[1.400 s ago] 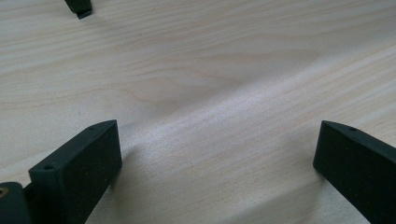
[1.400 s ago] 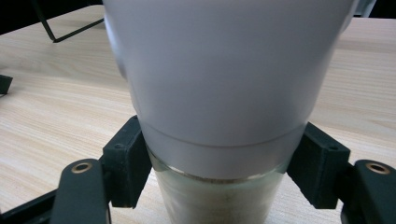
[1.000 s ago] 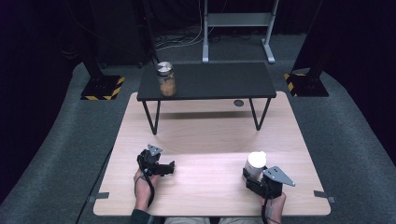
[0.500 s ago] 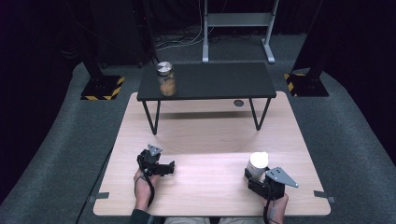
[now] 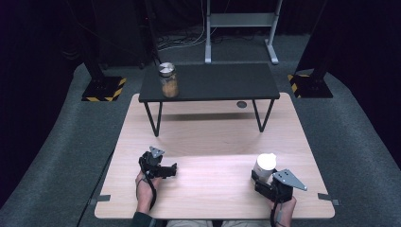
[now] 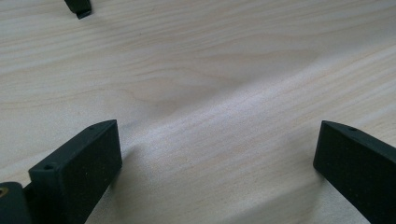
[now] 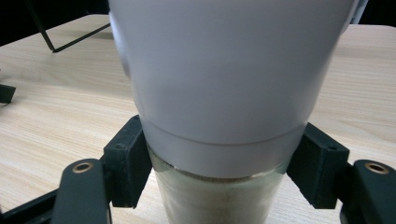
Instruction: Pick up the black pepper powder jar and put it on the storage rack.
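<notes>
Right gripper view: the right tool (image 7: 219, 163) grasps a jar (image 7: 224, 93) where white cap meets glass, at the desk's (image 5: 213, 142) five o'clock corner. Such a narrow hold could let it tip. The left tool (image 5: 163, 169) rests released.

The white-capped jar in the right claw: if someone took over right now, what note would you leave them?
Right gripper: shut on the white-capped jar, upright at the wooden table's near right.
Left gripper: open, empty, low over bare wood.
Second jar, metal lid: on the black shelf, far left.
Done: jar gripped.
Left: probably lifting and placing it; destination unclear.
</notes>
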The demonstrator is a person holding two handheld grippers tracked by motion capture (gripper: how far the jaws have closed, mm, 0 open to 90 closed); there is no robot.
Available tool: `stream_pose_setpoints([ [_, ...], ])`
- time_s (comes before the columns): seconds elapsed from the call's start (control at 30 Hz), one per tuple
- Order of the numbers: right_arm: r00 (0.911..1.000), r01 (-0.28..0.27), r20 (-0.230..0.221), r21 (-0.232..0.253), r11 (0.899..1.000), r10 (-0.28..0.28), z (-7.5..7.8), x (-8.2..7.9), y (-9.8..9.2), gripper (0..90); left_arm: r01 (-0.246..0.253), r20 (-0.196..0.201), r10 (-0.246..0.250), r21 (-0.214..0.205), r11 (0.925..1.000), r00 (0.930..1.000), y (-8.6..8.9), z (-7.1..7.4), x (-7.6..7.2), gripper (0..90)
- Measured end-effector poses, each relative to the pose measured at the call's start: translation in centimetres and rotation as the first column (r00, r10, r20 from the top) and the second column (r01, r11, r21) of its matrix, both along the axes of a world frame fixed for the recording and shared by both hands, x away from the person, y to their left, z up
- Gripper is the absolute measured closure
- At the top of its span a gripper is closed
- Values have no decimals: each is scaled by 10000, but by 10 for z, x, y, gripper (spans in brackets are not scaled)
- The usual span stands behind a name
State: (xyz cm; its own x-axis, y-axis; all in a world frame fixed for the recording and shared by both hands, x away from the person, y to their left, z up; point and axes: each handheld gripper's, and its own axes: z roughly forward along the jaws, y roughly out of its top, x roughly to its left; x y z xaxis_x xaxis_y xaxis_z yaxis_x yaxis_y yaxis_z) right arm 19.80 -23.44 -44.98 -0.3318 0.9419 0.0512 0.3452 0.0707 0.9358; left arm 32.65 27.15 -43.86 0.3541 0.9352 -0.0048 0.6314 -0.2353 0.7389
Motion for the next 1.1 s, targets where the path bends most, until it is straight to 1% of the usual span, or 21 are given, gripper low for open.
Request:
stream_pose_setpoints([
  [0.67,9994,327,59,-66,9994,-327,7,-2,-11,291,2,1,-2,5,10000,10000,0,0,0,3],
  [1.1,9980,573,286,-209,9981,-567,17,-5,-18,291,1,1,-1,3,10000,10000,0,0,0,3],
])
